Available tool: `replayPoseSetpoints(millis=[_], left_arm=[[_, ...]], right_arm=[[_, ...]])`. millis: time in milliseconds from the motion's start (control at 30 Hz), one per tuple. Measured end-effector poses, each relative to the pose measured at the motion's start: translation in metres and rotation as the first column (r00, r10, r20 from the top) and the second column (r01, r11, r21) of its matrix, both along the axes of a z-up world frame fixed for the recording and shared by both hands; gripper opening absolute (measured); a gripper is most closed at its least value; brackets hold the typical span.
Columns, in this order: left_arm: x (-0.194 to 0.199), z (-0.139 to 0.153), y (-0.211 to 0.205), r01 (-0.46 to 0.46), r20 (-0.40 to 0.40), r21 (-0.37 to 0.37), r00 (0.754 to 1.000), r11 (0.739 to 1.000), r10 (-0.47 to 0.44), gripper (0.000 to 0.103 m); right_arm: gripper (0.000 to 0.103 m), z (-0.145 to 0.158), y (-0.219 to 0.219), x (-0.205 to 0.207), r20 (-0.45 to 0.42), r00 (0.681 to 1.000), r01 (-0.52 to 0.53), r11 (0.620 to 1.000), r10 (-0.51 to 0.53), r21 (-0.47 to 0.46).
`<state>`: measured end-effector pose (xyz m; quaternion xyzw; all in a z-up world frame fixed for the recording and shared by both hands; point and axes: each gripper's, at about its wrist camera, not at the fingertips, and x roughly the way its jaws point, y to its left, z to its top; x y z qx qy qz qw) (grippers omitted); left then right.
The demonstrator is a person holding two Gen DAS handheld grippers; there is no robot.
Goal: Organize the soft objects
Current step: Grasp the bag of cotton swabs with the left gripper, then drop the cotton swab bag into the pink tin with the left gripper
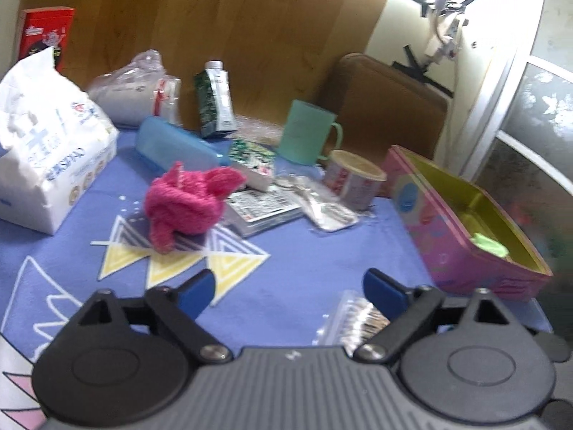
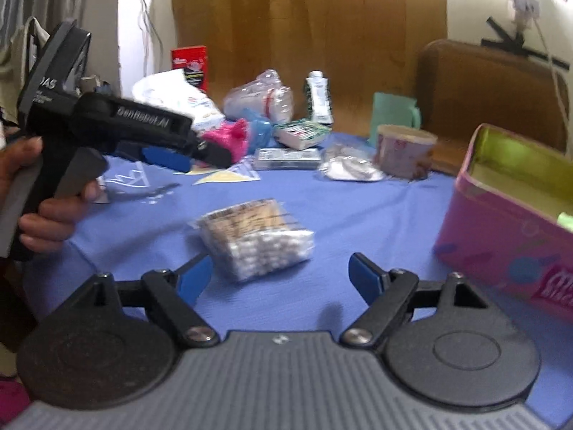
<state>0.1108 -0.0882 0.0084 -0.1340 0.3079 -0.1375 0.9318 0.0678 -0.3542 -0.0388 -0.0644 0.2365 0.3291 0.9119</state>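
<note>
A pink knitted piece (image 1: 189,204) lies bunched on the blue cloth, well ahead of my left gripper (image 1: 288,286), which is open with nothing between its fingers. A clear packet of cotton swabs (image 2: 256,240) lies just ahead of my right gripper (image 2: 279,268), nearer its left finger; this gripper is open and not touching it. In the left wrist view the packet (image 1: 358,319) shows partly behind the right finger. An open pink tin box (image 1: 465,222) stands on the right, with a small green soft item (image 1: 489,243) inside. In the right wrist view a hand holds the left gripper (image 2: 193,157) at the left.
A white tissue pack (image 1: 46,150), a blue case (image 1: 175,147), a green carton (image 1: 215,100), a teal mug (image 1: 304,136), a paper cup (image 1: 354,179) and flat packets (image 1: 265,208) crowd the far side. A wooden board and a brown chair back (image 1: 386,107) stand behind.
</note>
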Motion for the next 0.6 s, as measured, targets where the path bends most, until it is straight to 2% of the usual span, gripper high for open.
replayPoseSetpoints(millis=[100, 200, 300, 333, 367, 433, 467, 600], left_arm=[[0.0, -0.003, -0.006, 0.048, -0.032, -0.036, 0.998, 0.998, -0.049, 0.093], [0.0, -0.009, -0.019, 0.092, -0.064, -0.049, 0.993, 0.995, -0.095, 0.084], [0.005, -0.019, -0.036, 0.136, -0.106, -0.04, 0.985, 0.99, -0.139, 0.066], [0.003, -0.021, -0.042, 0.139, -0.094, -0.034, 0.985, 0.99, -0.142, 0.065], [0.001, -0.021, -0.051, 0.149, -0.089, -0.013, 0.985, 0.989, -0.15, 0.061], [0.001, -0.017, -0.062, 0.166, -0.089, -0.007, 0.982, 0.986, -0.166, 0.059], [0.003, -0.013, -0.067, 0.169, -0.086, 0.006, 0.982, 0.986, -0.168, 0.058], [0.01, 0.013, -0.085, 0.194, -0.027, 0.015, 0.981, 0.981, -0.193, 0.057]], right_arm=[[0.085, -0.002, 0.006, -0.005, 0.02, 1.0, -0.012, 1.0, 0.012, -0.026], [0.085, -0.005, 0.009, -0.002, 0.009, 1.0, -0.015, 1.0, 0.015, -0.025], [0.084, -0.008, 0.012, 0.002, -0.006, 1.0, -0.013, 1.0, 0.013, -0.027], [0.081, -0.01, 0.014, 0.004, -0.017, 1.0, -0.015, 1.0, 0.014, -0.023], [0.068, -0.011, 0.014, 0.007, -0.027, 0.999, -0.017, 1.0, 0.017, -0.014], [0.055, -0.01, 0.014, 0.009, -0.022, 1.0, 0.003, 1.0, -0.003, -0.002], [0.051, -0.008, 0.014, 0.011, -0.026, 1.0, 0.006, 1.0, -0.006, -0.003], [0.05, 0.005, -0.001, 0.011, 0.026, 0.998, 0.051, 0.998, -0.052, 0.029]])
